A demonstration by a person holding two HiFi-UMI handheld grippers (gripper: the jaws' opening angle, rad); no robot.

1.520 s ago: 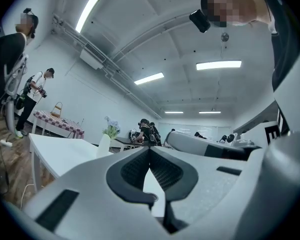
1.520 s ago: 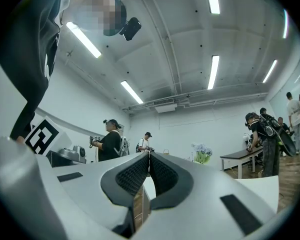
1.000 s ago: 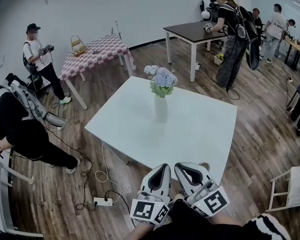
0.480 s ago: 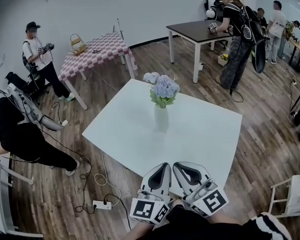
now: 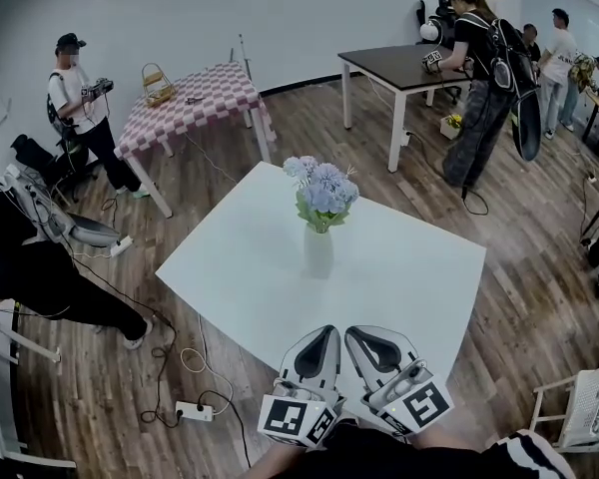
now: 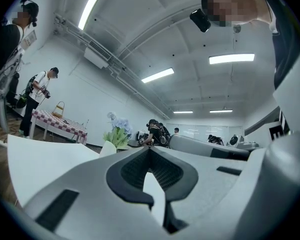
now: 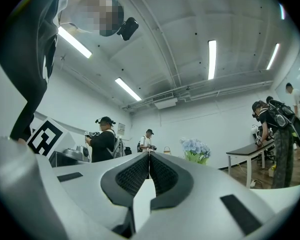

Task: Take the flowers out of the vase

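A bunch of pale blue flowers [image 5: 320, 186] with green leaves stands upright in a white vase [image 5: 317, 251] near the middle of the white table [image 5: 230, 267]. Both grippers hover side by side at the table's near edge, well short of the vase. My left gripper [image 5: 323, 331] is shut with nothing in it, and my right gripper [image 5: 362, 330] is shut and empty too. In the left gripper view the flowers [image 6: 118, 125] show far off past the closed jaws. The right gripper view has the flowers [image 7: 195, 148] to the right of its closed jaws.
A checkered table [image 5: 185, 101] with a wicker basket [image 5: 158, 90] stands at the back left, a dark table [image 5: 404, 65] at the back right. People stand around the room. A power strip [image 5: 197, 409] and cables lie on the wooden floor left of the white table.
The table and vase have drawn slightly closer and shifted in the head view as I moved; both grippers stay shut and side by side at the near edge.
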